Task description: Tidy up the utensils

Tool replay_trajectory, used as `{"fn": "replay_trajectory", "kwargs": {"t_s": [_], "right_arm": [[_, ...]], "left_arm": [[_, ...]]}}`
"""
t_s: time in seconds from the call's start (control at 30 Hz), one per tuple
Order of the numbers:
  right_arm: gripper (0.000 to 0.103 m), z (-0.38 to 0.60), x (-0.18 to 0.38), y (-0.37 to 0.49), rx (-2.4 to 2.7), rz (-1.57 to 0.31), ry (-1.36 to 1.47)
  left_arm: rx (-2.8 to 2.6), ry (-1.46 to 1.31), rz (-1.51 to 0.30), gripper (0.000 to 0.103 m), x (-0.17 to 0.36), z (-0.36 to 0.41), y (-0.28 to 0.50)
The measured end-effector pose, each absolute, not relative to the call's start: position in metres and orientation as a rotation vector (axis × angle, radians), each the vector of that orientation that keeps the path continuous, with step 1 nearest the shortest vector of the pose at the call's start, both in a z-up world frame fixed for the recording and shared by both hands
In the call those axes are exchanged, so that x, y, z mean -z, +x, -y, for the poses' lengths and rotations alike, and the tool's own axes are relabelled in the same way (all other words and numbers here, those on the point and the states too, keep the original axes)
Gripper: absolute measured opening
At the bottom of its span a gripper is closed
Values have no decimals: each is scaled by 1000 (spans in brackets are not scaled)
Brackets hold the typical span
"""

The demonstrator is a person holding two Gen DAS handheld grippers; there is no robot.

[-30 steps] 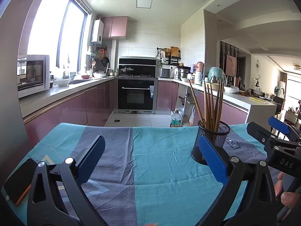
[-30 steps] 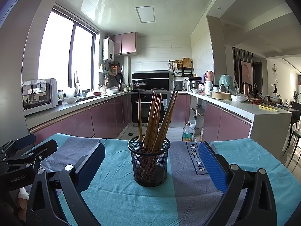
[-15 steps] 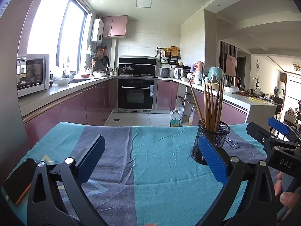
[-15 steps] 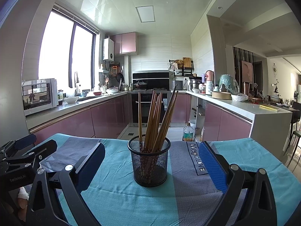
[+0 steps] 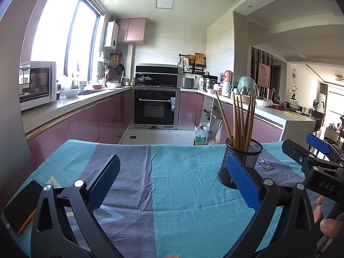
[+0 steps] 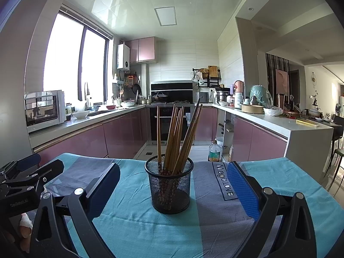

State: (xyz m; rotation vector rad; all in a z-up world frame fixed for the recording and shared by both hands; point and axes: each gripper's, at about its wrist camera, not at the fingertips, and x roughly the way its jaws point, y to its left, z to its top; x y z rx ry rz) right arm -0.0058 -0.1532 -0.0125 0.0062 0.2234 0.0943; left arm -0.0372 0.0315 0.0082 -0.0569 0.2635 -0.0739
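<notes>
A black mesh cup (image 6: 169, 186) stands upright on the teal and grey cloth, holding several brown chopsticks (image 6: 179, 135) that fan upward. My right gripper (image 6: 172, 186) is open, its blue pads either side of the cup and a little nearer the camera, touching nothing. In the left wrist view the same cup (image 5: 240, 161) sits at the right, partly behind the right pad. My left gripper (image 5: 172, 180) is open over bare cloth, empty. The right gripper's body (image 5: 318, 172) shows at the far right with a hand (image 5: 324, 219) on it.
A phone (image 5: 20, 207) lies on the cloth's near left corner. The cloth-covered table (image 6: 279, 180) ends at a far edge, with kitchen floor, pink cabinets, an oven (image 5: 156, 107) and a bottle (image 6: 215, 153) beyond. The left gripper's body (image 6: 23, 182) sits at the left.
</notes>
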Motion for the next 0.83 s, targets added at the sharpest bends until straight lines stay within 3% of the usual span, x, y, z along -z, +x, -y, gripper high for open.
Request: {"fn": "replay_trajectory", "kwargs": {"t_s": [0.6, 0.83], "right_arm": [[96, 158, 14, -4, -101, -242, 13], [96, 209, 34, 24, 30, -426, -51]], "left_arm": [[59, -46, -287, 98, -11, -32, -35], [55, -66, -392, 98, -2, -45, -14]]}}
